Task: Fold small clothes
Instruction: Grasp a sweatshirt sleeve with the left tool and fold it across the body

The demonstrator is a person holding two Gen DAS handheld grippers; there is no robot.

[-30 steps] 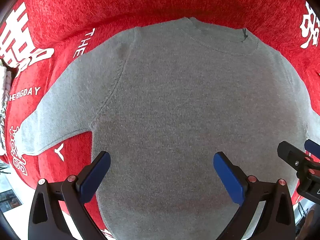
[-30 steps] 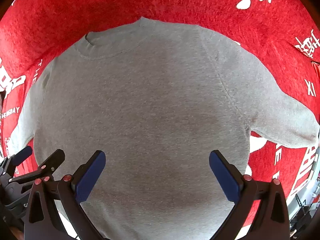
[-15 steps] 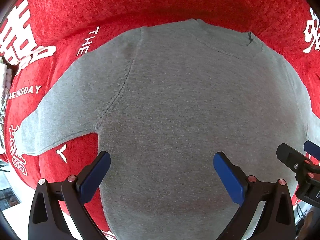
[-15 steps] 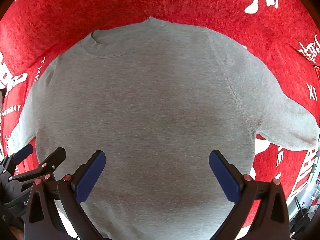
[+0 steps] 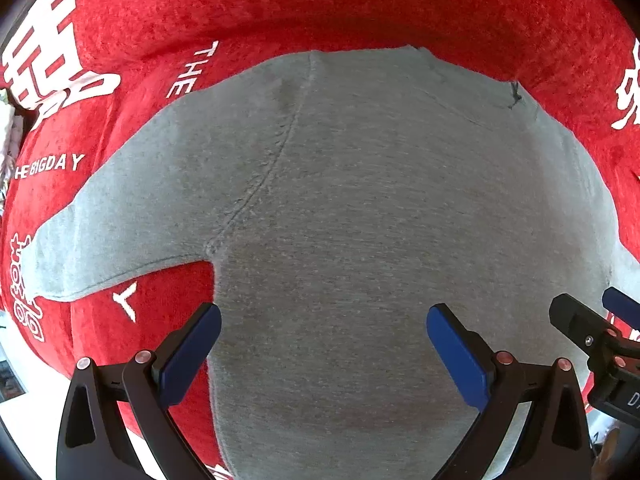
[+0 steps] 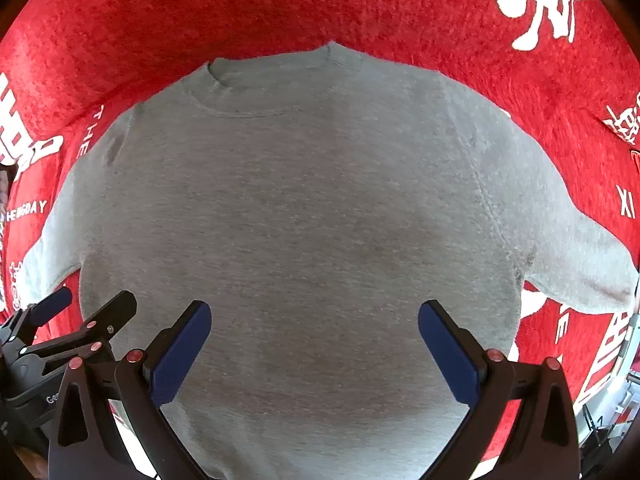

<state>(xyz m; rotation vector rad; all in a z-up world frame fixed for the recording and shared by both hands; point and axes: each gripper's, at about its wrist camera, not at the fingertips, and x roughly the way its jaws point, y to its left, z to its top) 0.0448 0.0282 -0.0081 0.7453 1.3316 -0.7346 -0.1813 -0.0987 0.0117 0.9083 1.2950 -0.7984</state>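
A small grey long-sleeved sweater (image 5: 360, 220) (image 6: 304, 208) lies flat and spread out on a red cloth, collar away from me, both sleeves stretched out to the sides. My left gripper (image 5: 323, 350) hovers open over the sweater's lower left body, nothing between its blue pads. My right gripper (image 6: 314, 346) is open too, above the lower middle of the body. Each gripper shows at the edge of the other's view: the right gripper (image 5: 600, 328), the left gripper (image 6: 76, 316).
The red cloth (image 5: 360, 8) (image 6: 280, 8) with white lettering covers the surface all around the sweater. A white floor strip (image 5: 24, 420) shows past the near left edge. Metal frame parts (image 6: 624, 364) sit at the far right.
Both grippers have moved forward and lower toward the sweater, which looms larger; the left one has also shifted slightly left. Both stay open.
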